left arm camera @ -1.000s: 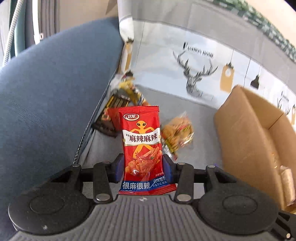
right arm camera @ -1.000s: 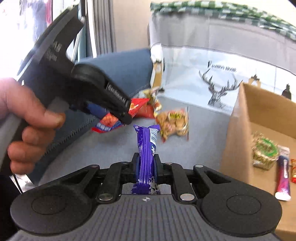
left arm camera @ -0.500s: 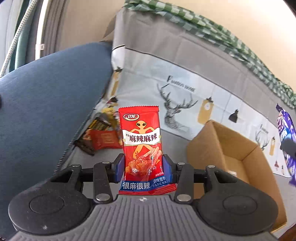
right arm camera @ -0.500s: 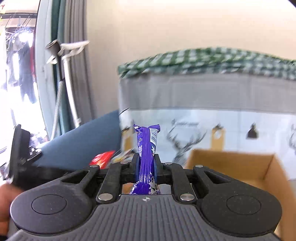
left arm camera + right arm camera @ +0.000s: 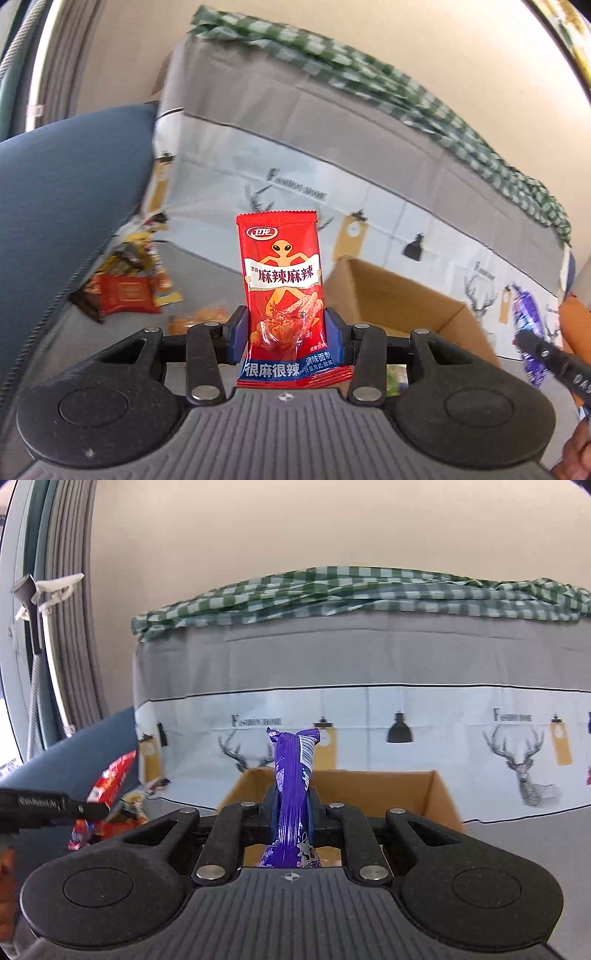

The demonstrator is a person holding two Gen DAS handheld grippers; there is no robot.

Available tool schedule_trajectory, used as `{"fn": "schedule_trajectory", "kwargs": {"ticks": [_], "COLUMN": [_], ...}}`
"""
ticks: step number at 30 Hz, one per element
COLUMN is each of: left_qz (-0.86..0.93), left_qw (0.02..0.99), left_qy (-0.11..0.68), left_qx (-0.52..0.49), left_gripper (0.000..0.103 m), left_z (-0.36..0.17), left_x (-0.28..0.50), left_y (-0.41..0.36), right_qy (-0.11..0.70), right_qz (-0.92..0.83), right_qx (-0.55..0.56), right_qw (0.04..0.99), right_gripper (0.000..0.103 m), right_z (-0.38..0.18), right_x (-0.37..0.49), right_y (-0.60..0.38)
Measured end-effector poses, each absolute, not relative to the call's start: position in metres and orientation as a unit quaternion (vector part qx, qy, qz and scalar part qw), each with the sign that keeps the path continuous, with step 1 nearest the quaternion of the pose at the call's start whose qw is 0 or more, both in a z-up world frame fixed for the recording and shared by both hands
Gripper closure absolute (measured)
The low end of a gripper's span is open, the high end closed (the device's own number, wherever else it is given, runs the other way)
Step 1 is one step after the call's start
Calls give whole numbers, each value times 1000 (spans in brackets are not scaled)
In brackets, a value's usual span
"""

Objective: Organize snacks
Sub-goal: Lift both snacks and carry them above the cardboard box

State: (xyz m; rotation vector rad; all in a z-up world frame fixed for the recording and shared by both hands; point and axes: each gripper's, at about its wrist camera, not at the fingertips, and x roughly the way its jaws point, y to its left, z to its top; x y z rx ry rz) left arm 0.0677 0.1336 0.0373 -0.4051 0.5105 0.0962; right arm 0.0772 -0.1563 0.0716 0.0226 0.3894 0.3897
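My left fingers (image 5: 282, 328) are clamped on a red spicy snack packet (image 5: 282, 291), standing upright between the blue pads; its bottom edge is hidden behind my gripper body. My right fingers (image 5: 291, 812) are pinched nearly together on a purple snack packet (image 5: 293, 786), upright too, edge-on to the camera, label mostly unreadable, lower end cut off by the gripper body.

In the right wrist view, the open cardboard box (image 5: 439, 797) sits just beyond my right fingers, its inside almost all hidden behind fingers and packet. In the left wrist view, the box lies ahead and right of my left fingers, interior hidden by its near wall.

Left of my left fingers, a loose pile of snacks (image 5: 125, 284) lies on the grey sofa seat (image 5: 524, 365) against the blue armrest (image 5: 62, 192); blurred, individual packs hard to tell, one red. An orange-ish pack (image 5: 207, 317) just behind the left finger is half hidden.

Deer-print cover (image 5: 406, 731) on the backrest beyond the box, green checked cloth (image 5: 332, 590) on top. My right hand shows only as a sliver at the left view's right edge, my left hand only at the right view's left edge.
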Motion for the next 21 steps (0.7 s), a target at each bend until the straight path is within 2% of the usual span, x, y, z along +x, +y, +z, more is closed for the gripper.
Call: {"fn": "schedule_trajectory", "kwargs": {"ticks": [14,21], "left_qz": [-58,-91], "left_qw": [961,959], "left_qy": [221,226], "left_qx": [-154,-148], "left_gripper": [56,56], "left_z": [39,31], "left_x": [93,103], "left_y": [39,18], "right_qy": [198,201], "right_qz": [130,123], "right_qx": [12,6], "right_qw": [971,972], "right_gripper": [88,88], "right_z": [65,61], "right_x": [83,88], "right_y": [-205,-201]}}
